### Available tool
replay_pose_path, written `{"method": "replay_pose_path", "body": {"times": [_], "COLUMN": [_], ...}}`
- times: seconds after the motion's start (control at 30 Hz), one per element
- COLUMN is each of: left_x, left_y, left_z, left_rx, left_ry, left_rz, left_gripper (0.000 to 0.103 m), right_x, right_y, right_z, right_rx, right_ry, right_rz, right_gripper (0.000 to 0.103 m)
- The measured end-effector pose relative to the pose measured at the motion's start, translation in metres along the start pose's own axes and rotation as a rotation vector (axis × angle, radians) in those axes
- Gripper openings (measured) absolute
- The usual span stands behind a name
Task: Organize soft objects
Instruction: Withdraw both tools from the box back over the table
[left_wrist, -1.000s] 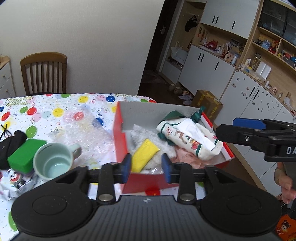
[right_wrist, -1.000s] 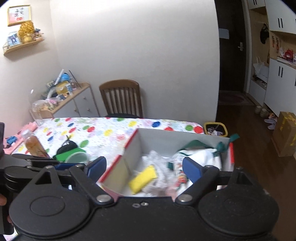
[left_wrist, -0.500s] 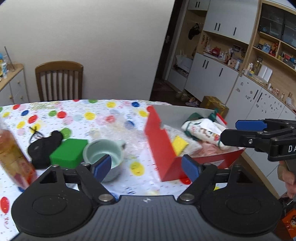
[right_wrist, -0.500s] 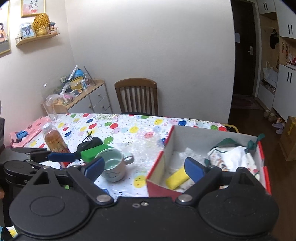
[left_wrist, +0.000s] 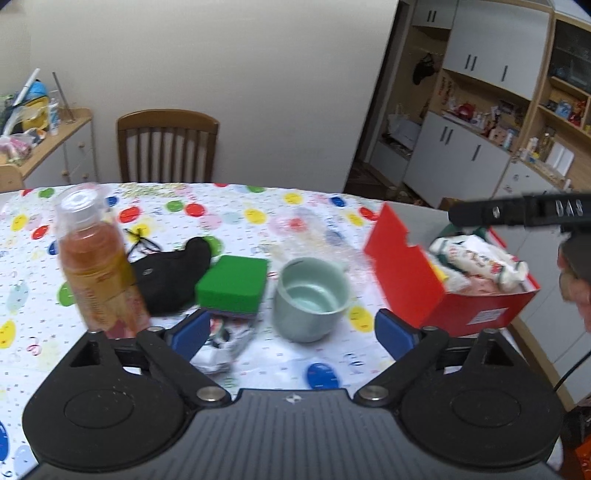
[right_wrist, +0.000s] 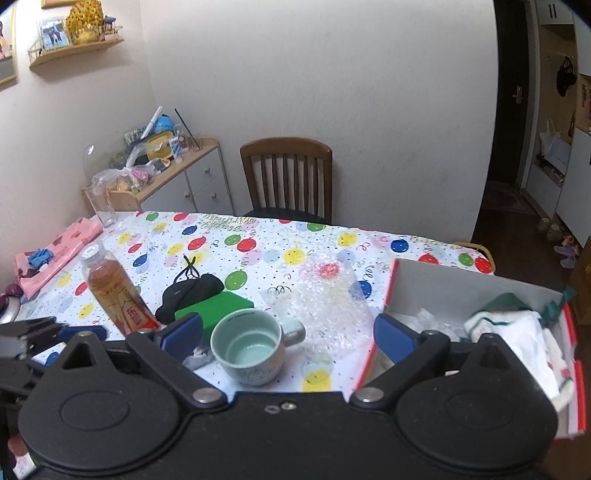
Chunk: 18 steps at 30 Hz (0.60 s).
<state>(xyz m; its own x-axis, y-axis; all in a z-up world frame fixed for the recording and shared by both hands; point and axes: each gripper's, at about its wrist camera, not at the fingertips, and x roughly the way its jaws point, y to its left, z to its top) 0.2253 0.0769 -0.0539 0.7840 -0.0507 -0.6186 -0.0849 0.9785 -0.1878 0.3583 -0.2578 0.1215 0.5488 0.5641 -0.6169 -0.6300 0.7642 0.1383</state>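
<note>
Two claws spread, empty: left claw (left_wrist: 291, 332) | right claw (right_wrist: 288, 332), arm lettered "DAS"

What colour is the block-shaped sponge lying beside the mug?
Bright green, with a darker purplish layer underneath: the block-shaped sponge shows best in the left wrist view.

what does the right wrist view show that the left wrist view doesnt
Only the right wrist view shows the pink cloth at the table's far left edge, the empty glass beside it, and the wall shelf.

Only the left wrist view shows the white cabinets with open shelving and the box's red outer wall with its label.

Both show the mint mug, green sponge, black pouch, tea bottle, bubble wrap, the red box holding printed fabric, and the wooden chair. Both grippers are open and empty.
</note>
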Motion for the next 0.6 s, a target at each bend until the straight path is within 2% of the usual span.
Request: {"method": "replay_pose_path", "body": {"times": [0.03,0.3,0.6], "left_x": [0.002,0.025,0.060], "left_y": [0.005,0.037,0.043], "left_z": [-0.001,-0.012,-0.026], "left_rx": [-0.001,0.007,0.095], "left_ry": [-0.001,0.006,0.016], "left_rz": [0.006,0.037,0.040], "left_gripper": [0.103,0.103,0.103], "right_x": [0.007,0.072,0.162], "right_y": [0.001,0.004,-0.011], "right_z": [0.003,0.034,0.057], "right_rx": [-0.003,-0.026,-0.049], "right_ry": [0.007,0.073,0.166], "right_rz": [-0.004,-0.046,-0.138], "right_gripper": [0.099,0.099,0.099]}}
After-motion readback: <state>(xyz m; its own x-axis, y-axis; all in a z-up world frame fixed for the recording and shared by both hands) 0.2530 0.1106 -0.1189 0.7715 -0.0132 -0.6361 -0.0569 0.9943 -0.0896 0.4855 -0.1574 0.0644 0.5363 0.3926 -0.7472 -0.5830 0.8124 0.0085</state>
